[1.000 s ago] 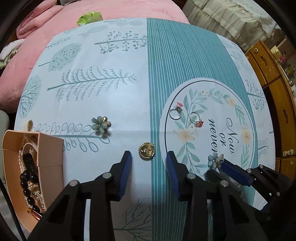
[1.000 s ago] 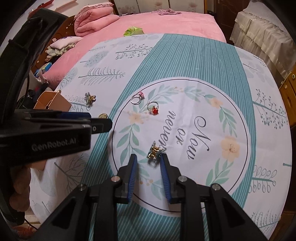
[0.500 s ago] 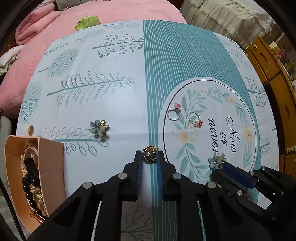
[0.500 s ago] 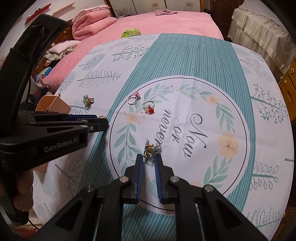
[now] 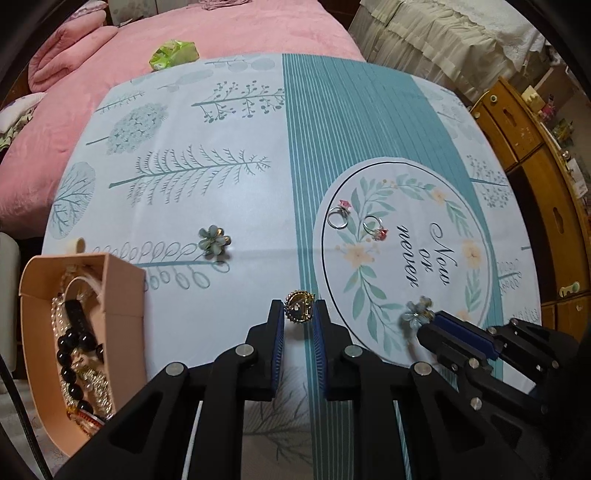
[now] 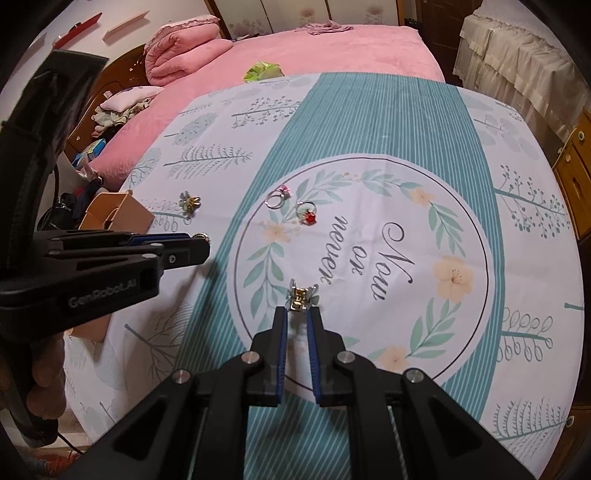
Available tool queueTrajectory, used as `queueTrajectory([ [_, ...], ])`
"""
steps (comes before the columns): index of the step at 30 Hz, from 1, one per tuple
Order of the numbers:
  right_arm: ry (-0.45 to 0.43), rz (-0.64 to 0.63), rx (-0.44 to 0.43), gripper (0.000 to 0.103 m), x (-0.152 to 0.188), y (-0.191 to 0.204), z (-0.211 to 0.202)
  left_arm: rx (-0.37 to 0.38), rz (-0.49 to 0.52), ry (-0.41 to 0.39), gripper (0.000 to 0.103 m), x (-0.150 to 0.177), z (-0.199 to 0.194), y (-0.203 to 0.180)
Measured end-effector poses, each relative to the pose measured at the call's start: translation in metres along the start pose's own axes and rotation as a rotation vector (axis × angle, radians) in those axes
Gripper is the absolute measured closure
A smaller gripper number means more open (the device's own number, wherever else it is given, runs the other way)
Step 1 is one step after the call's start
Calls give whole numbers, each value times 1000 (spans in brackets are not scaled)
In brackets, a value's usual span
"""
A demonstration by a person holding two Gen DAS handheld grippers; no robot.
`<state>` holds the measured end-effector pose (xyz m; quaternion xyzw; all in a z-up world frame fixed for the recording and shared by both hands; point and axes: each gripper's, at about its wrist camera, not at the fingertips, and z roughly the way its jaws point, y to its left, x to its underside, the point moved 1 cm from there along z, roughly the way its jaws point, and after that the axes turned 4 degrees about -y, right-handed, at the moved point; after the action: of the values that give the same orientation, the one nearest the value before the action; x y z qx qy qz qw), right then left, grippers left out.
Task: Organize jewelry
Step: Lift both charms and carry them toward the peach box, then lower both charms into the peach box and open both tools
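Observation:
My left gripper is shut on a round gold brooch, held just above the printed tablecloth. My right gripper is shut on a pale blue flower clip; the clip also shows in the left wrist view at the tip of the right gripper. A green flower clip lies on the cloth at the left. Two rings lie in the printed wreath: one with a pink stone, one with a red stone. A peach jewelry box with beads stands at the near left.
A pink bed with a green wrapper lies beyond the table. A wooden cabinet stands at the right. In the right wrist view the left gripper body fills the left side.
Both grippers closed from open: the left onto the gold brooch, the right onto the blue flower clip. Both have since lifted slightly with their pieces.

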<state>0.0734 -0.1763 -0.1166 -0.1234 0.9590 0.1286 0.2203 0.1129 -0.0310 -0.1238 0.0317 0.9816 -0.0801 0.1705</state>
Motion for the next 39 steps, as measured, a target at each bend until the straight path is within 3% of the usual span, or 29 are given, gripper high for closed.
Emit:
queueTrajectory([
  [3, -7, -3, -6, 102, 0, 6, -5, 14, -7, -9, 90, 6, -14, 3],
  [11, -43, -34, -30, 102, -4, 23, -27, 15, -14, -68, 90, 28, -64, 21],
  [16, -28, 15, -32, 101, -6, 8, -31, -7, -58, -103, 90, 42, -91, 48],
  [25, 21, -20, 12, 90, 0, 0, -16, -64, -192, -113, 90, 63, -106, 112],
  [29, 13, 7, 29, 69, -3, 4, -10, -70, -257, -101, 90, 71, -105, 133],
  [39, 18, 93, 136, 68, -3, 7, 17, -70, -283, -98, 90, 70, -101, 144],
])
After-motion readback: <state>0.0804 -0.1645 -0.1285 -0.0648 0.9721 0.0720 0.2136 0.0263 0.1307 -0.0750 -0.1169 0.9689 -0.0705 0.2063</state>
